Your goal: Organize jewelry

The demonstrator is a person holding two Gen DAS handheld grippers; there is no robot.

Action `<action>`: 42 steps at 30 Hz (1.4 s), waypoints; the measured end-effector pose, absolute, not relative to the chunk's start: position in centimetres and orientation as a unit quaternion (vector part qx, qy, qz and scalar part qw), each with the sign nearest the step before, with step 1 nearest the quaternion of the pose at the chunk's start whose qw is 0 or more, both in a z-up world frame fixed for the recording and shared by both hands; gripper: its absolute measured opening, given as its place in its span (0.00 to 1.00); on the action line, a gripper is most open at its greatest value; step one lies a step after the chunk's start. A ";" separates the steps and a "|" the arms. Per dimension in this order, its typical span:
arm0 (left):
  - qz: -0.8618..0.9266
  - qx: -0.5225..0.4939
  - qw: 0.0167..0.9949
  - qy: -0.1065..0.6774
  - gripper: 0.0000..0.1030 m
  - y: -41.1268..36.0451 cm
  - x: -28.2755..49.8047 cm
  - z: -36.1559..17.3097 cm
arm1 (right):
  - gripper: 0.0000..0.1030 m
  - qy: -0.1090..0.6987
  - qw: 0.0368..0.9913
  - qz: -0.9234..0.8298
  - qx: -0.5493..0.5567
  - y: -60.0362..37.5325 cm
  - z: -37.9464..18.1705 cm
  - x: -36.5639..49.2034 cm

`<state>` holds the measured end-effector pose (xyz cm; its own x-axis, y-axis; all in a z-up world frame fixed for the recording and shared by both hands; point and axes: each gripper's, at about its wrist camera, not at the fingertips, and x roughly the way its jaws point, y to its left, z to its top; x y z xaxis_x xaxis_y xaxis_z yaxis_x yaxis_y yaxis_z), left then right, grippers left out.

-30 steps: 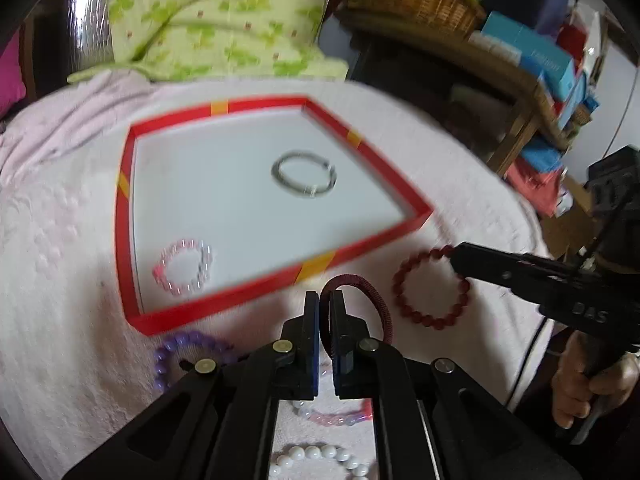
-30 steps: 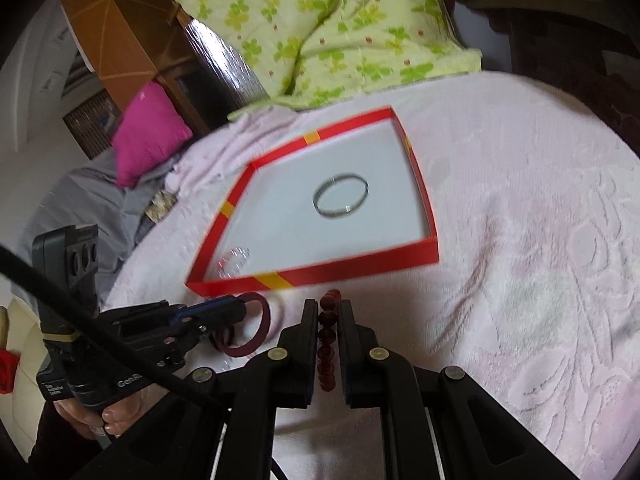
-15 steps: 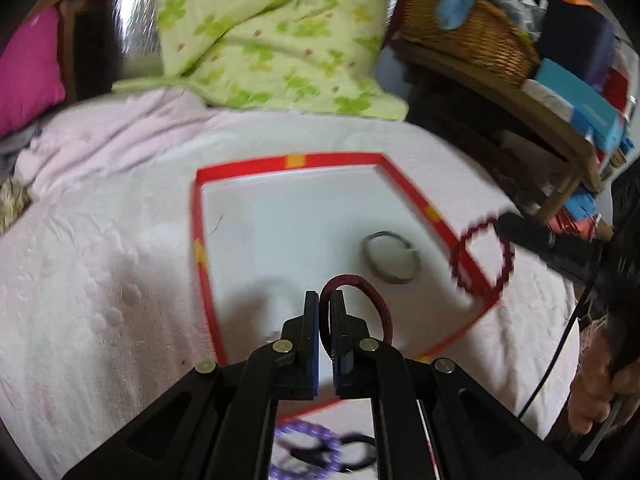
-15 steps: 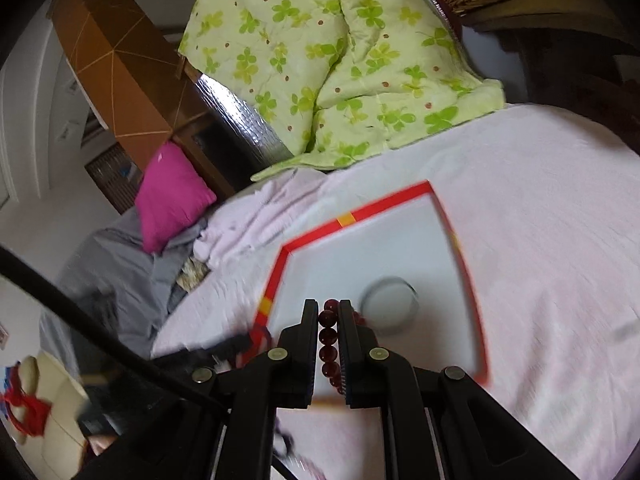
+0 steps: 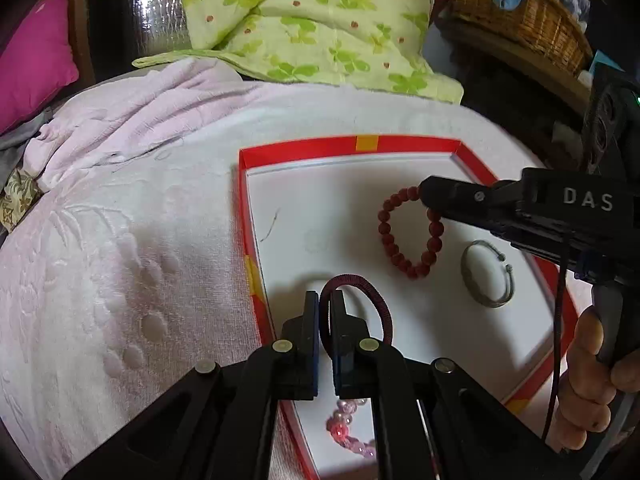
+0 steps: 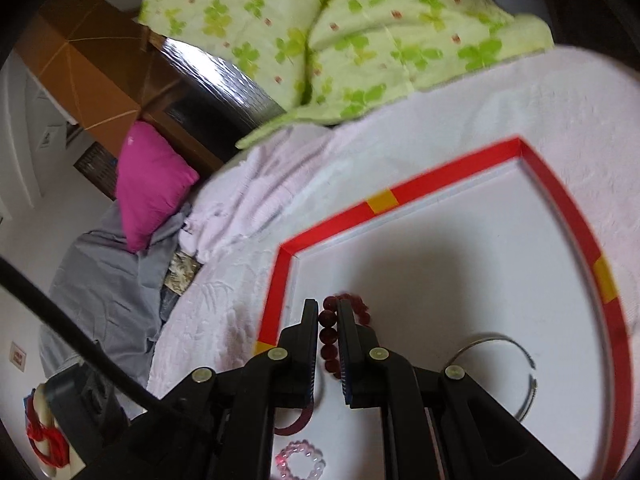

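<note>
A red-rimmed white tray (image 5: 400,143) (image 6: 448,168) lies on the pale pink blanket. My left gripper (image 5: 325,300) is shut on a maroon cord bracelet (image 5: 376,300), held above the tray's near left part. My right gripper (image 6: 329,312) (image 5: 424,192) is shut on a dark red bead bracelet (image 5: 408,236) (image 6: 330,336), which dangles over the tray's middle. A silver bangle (image 5: 486,274) (image 6: 516,364) rests on the tray floor at the right. A pink bead bracelet (image 5: 348,432) (image 6: 300,458) lies in the tray's near part, partly hidden by my fingers.
A green clover-print quilt (image 5: 312,28) is heaped beyond the tray. A magenta cushion (image 5: 32,60) sits at the far left, a wicker basket (image 5: 528,20) on a wooden shelf at the far right. A hand (image 5: 592,380) holds the right gripper's grip.
Both grippers have risen from the blanket in front of the tray and moved over it, each carrying its bracelet. The beads now hang over the tray's middle.
</note>
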<state>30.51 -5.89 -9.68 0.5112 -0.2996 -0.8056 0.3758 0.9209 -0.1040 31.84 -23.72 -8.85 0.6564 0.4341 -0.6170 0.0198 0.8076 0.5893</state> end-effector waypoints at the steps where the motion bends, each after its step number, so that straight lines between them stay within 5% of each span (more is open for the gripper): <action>1: -0.193 0.047 0.867 0.458 0.05 -6.1 30.6 -9.9 | 0.13 0.405 0.860 0.113 0.288 -23.8 -9.3 32.0; 5: -0.185 0.064 0.865 0.462 0.12 -6.2 30.4 -10.0 | 0.17 0.419 0.859 0.078 0.283 -24.8 -9.5 31.8; 8: -0.176 0.052 0.873 0.452 0.29 -5.3 29.7 -9.1 | 0.34 0.410 0.862 0.070 0.291 -25.8 -8.8 30.7; 11: -0.168 0.050 0.885 0.431 0.32 -4.4 28.4 -7.7 | 0.49 0.391 0.874 0.066 0.281 -26.3 -7.4 29.0; 22: -0.128 0.045 0.900 0.415 0.35 1.0 22.7 -6.5 | 0.49 0.371 0.888 0.096 0.254 -25.7 -4.2 21.0; 42: -0.200 0.102 0.863 0.452 0.36 0.0 12.2 -9.9 | 0.48 0.444 0.853 0.101 0.255 -24.5 -9.6 10.6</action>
<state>12.22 0.02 -9.91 0.5108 -0.2527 -0.8217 0.4371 0.8994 -0.0049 10.58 -24.49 -9.60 0.5856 0.3987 -0.7058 0.0537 0.8497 0.5245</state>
